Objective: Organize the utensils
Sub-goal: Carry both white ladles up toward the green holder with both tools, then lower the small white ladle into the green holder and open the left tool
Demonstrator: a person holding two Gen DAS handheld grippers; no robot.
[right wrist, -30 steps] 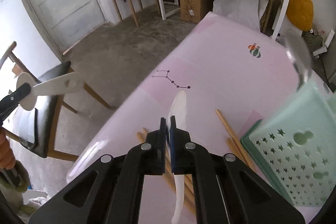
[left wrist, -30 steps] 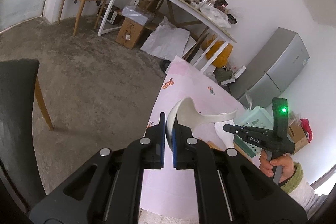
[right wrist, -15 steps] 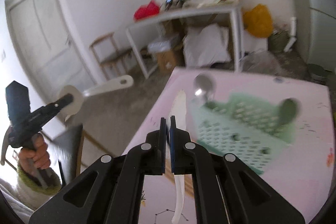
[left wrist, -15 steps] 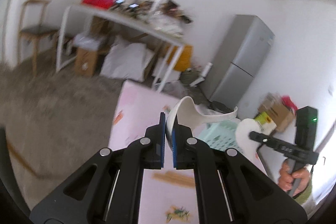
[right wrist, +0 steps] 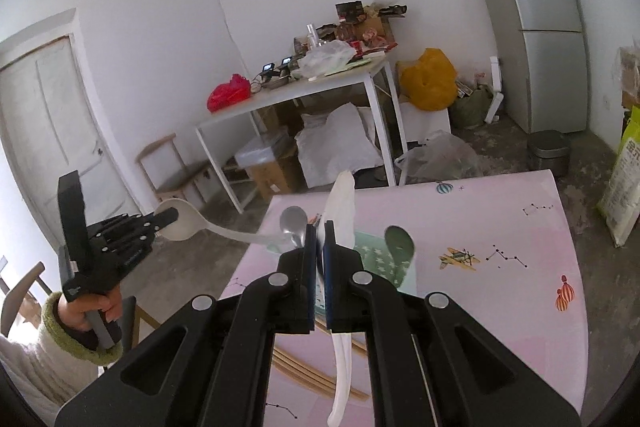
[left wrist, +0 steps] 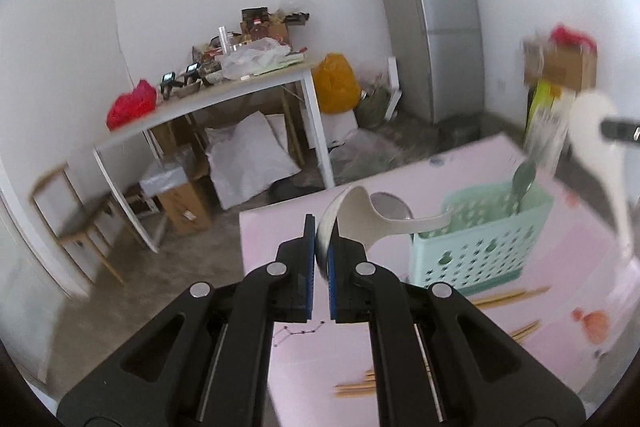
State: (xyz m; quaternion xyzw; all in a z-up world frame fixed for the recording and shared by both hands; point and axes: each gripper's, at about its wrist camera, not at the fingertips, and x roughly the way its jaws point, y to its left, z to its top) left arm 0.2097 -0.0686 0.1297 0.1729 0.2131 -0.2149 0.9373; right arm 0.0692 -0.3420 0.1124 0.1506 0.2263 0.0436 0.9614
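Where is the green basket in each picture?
Left wrist view: the basket stands right of centre on the pink table, spoons sticking out of it.
Right wrist view: the basket sits at centre, mostly hidden behind the right gripper.
Shared landmark: the grey fridge.

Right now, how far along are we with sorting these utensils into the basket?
Partly there. Done: two metal spoons already stand in the green basket. In hand: the left gripper is clamped on a white ladle-style spoon, and the right gripper on another white spoon, both above the pink table. Left: both spoons and the wooden chopsticks lying loose on the table.
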